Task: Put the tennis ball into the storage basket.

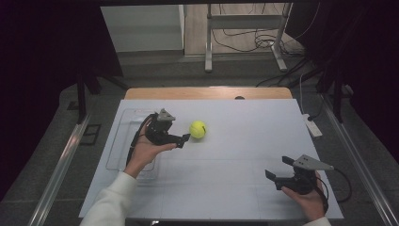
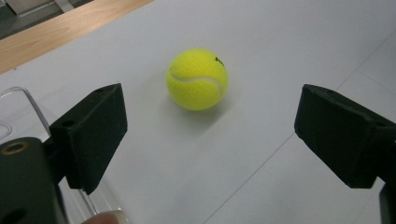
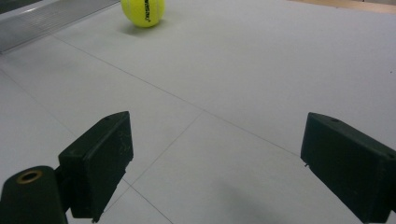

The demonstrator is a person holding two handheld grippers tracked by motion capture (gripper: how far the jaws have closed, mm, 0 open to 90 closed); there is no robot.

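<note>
A yellow tennis ball [image 1: 198,129] lies on the white mat, left of the middle. My left gripper [image 1: 182,141] is just left of it, a short gap away, pointing toward it. In the left gripper view the ball [image 2: 197,79] rests on the mat a little beyond the tips of the left gripper [image 2: 210,123], whose jaws stand wide apart with nothing between them. My right gripper [image 1: 278,168] hovers near the front right of the mat, open and holding nothing. In the right gripper view the ball [image 3: 142,11] is far off, beyond the spread right gripper [image 3: 217,149].
A clear plastic tray [image 1: 118,141] lies along the mat's left side, under the left hand; its rim [image 2: 29,103] is beside the left jaw. The wooden table edge [image 1: 207,92] runs along the back. A white device [image 1: 313,127] lies off the mat's right edge.
</note>
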